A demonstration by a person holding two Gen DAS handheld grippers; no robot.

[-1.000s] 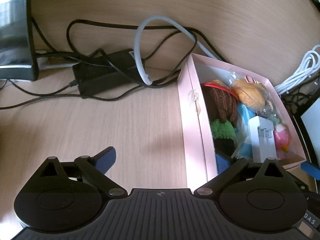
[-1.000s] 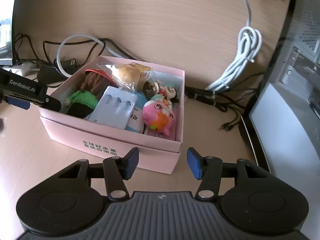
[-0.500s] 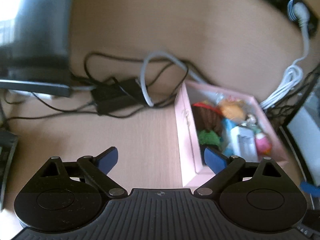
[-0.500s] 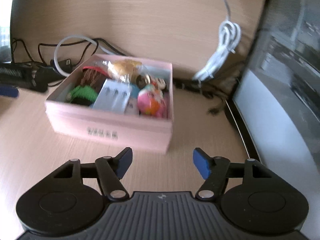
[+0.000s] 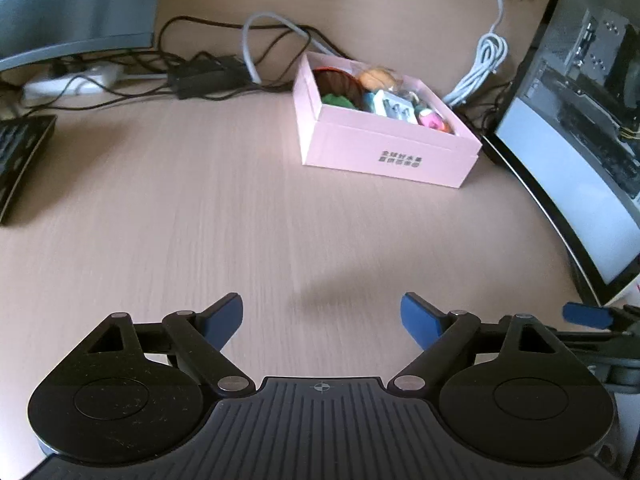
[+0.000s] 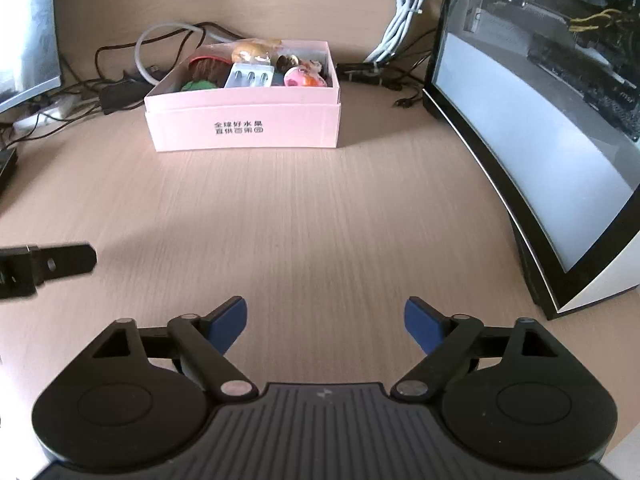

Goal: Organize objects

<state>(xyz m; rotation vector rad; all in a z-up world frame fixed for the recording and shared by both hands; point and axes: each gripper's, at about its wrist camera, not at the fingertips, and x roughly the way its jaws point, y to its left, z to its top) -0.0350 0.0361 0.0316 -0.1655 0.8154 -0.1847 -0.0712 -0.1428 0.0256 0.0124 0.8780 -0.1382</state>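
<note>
both tongs, left (image 5: pixel 322 316) closing, right (image 6: pixel 325 322) opening, are held empty; the light, stiff cardboard box (image 6: pixel 244 130) is best gripped by its walls.

both tools drawn back from pink box (image 6: pixel 244 132), right tool (image 6: pixel 325 322) opening wider

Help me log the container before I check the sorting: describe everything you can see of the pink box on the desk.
The pink box looks like thin cardboard: rectangular, open-topped, with dark printed characters on its front wall. It sits flat on the wooden desk, with cables behind it and a computer case to its right. It is packed with small items, among them a brown-and-green knitted toy, a white blister pack and a pink figure. Neither gripper touches it.
</note>
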